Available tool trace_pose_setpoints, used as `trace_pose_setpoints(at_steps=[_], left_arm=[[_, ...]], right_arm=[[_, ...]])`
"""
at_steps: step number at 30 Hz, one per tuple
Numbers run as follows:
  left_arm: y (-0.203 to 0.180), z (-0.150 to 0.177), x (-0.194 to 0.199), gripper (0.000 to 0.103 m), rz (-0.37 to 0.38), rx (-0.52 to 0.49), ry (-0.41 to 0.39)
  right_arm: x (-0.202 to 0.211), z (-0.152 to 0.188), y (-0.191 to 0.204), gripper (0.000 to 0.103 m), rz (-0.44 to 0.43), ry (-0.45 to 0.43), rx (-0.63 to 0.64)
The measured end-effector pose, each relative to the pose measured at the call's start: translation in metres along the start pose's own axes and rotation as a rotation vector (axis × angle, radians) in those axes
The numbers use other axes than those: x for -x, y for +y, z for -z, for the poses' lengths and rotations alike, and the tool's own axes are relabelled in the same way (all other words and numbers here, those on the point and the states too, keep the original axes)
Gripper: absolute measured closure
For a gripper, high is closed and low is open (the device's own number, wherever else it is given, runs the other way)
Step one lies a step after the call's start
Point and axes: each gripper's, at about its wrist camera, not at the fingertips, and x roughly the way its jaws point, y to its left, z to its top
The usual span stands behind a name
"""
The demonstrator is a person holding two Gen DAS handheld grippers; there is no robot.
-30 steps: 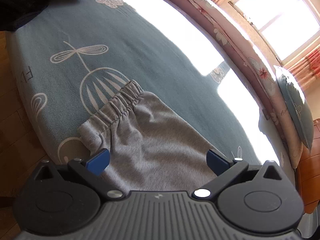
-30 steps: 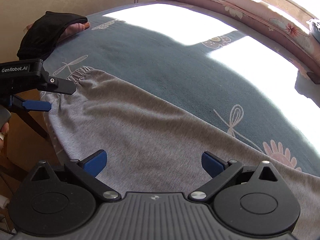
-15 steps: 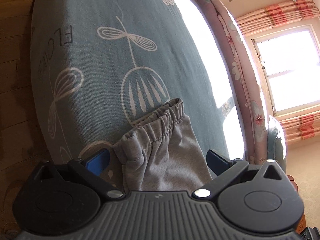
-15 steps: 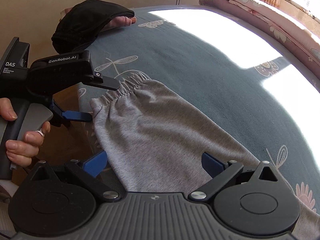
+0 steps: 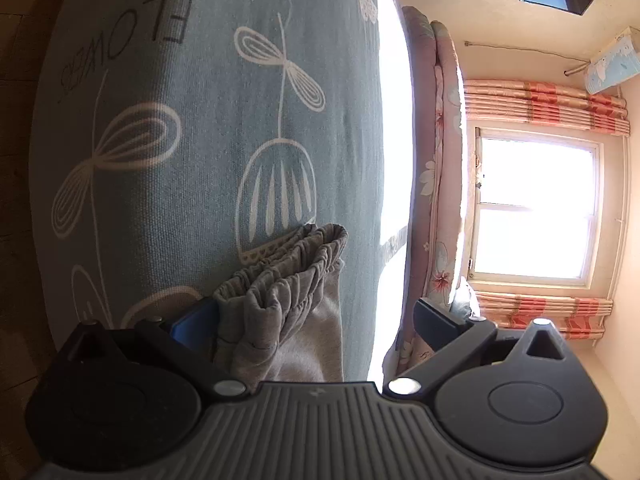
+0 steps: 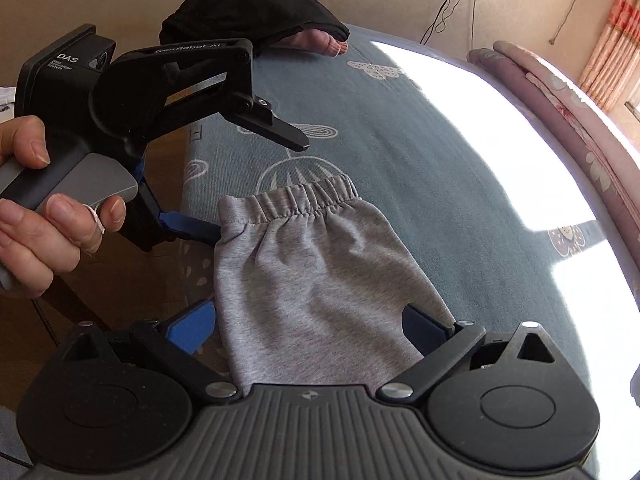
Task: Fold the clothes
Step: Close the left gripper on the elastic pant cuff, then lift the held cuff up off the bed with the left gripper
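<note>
A grey sweatpants leg (image 6: 320, 264) with an elastic cuff (image 6: 308, 196) lies on the teal flower-print bed sheet (image 6: 400, 152), near the bed's edge. My right gripper (image 6: 308, 324) is open and straddles the leg just behind the cuff. My left gripper (image 6: 254, 188) is held by a hand (image 6: 32, 208) and turned on its side. It is open, with the lower blue pad at the cuff's corner and the upper finger above it. In the left wrist view the bunched cuff (image 5: 288, 280) sits between the open fingers of the left gripper (image 5: 316, 320), closest to the left pad.
A black garment (image 6: 248, 12) lies at the bed's far corner with something pink under it. A rolled pink floral quilt (image 6: 560, 92) runs along the far side. Bright sun patches cross the sheet. Wooden floor (image 5: 16, 120) lies beside the bed; a window (image 5: 532, 208) is beyond.
The left gripper has rolled sideways and closed in on the cuff corner, which now bunches between its fingers. The right gripper has slid along the leg towards the cuff.
</note>
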Motion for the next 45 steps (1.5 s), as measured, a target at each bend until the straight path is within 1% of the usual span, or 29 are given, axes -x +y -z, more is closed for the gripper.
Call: trace_pose_setpoints(at_steps=[1,2,4,5,7,8,9,10,12,13,14,15,16,18,20,23,26,29,35,36,37,39,40,42,45], left_arm=[[0.000,-0.002,-0.001,0.001,0.020,0.003,0.010],[0.000,-0.003,-0.002,0.001,0.042,0.004,0.020],[-0.004,-0.005,-0.005,0.001,0.082,-0.014,0.048],[-0.007,-0.006,-0.006,0.001,0.090,-0.028,0.059],[-0.011,-0.007,-0.009,0.001,0.103,-0.054,0.081],[-0.013,-0.007,-0.011,0.001,0.108,-0.061,0.089],[-0.014,-0.008,-0.012,0.001,0.114,-0.066,0.099],[-0.016,-0.009,-0.012,0.001,0.121,-0.068,0.107],[-0.017,-0.011,-0.012,0.001,0.132,-0.072,0.118],[-0.018,-0.012,-0.012,0.001,0.133,-0.077,0.122],[-0.019,-0.012,-0.012,0.001,0.131,-0.083,0.124],[-0.021,-0.012,-0.011,0.001,0.124,-0.092,0.127],[-0.022,-0.012,-0.011,0.001,0.114,-0.103,0.130],[-0.024,-0.011,-0.009,0.001,0.090,-0.128,0.134],[-0.027,-0.010,-0.006,0.001,0.059,-0.160,0.127],[-0.029,-0.008,-0.005,0.001,0.030,-0.183,0.124],[-0.026,-0.009,-0.013,0.001,0.012,-0.167,0.134],[-0.025,-0.009,-0.024,0.001,0.011,-0.156,0.158],[-0.035,-0.011,-0.055,0.001,-0.012,-0.216,0.210],[-0.037,-0.012,-0.058,0.001,-0.013,-0.232,0.217],[-0.039,-0.013,-0.060,0.001,-0.017,-0.242,0.224],[-0.040,-0.013,-0.060,0.001,-0.019,-0.258,0.239],[-0.040,-0.013,-0.060,0.001,-0.017,-0.266,0.246],[-0.039,-0.011,-0.058,0.001,-0.013,-0.290,0.253],[-0.041,-0.006,-0.058,0.002,-0.034,-0.335,0.254]], right_arm=[[-0.004,-0.002,0.007,0.004,0.011,-0.003,0.036],[-0.008,-0.004,0.013,0.008,0.019,-0.006,0.068],[-0.015,-0.007,0.022,0.013,0.013,-0.005,0.092],[-0.019,-0.009,0.026,0.016,0.012,-0.003,0.104],[-0.026,-0.011,0.033,0.020,0.025,0.009,0.122],[-0.030,-0.012,0.036,0.024,0.036,0.015,0.130],[-0.033,-0.013,0.038,0.027,0.048,0.023,0.137],[-0.036,-0.013,0.041,0.028,0.064,0.031,0.145],[-0.042,-0.013,0.046,0.035,0.097,0.050,0.161],[-0.045,-0.012,0.048,0.036,0.117,0.061,0.175],[-0.048,-0.011,0.049,0.042,0.136,0.071,0.187],[-0.049,-0.010,0.050,0.051,0.148,0.074,0.190],[-0.049,-0.010,0.049,0.058,0.158,0.081,0.183],[-0.050,-0.010,0.043,0.077,0.149,0.093,0.147],[-0.048,-0.010,0.035,0.085,0.136,0.096,0.108],[-0.044,-0.011,0.025,0.085,0.120,0.093,0.070],[-0.039,-0.011,0.017,0.086,0.113,0.084,0.049],[-0.034,-0.011,0.011,0.086,0.109,0.078,0.030],[-0.039,-0.013,0.011,0.085,0.092,0.062,0.026],[-0.038,-0.012,0.010,0.081,0.085,0.063,0.025],[-0.037,-0.011,0.010,0.079,0.076,0.063,0.020],[-0.029,-0.008,0.005,0.071,0.045,0.051,-0.015],[-0.025,-0.005,0.003,0.065,0.026,0.046,-0.036],[-0.016,0.002,0.000,0.058,0.006,0.037,-0.048],[-0.006,0.015,-0.004,0.055,-0.005,0.031,-0.058]])
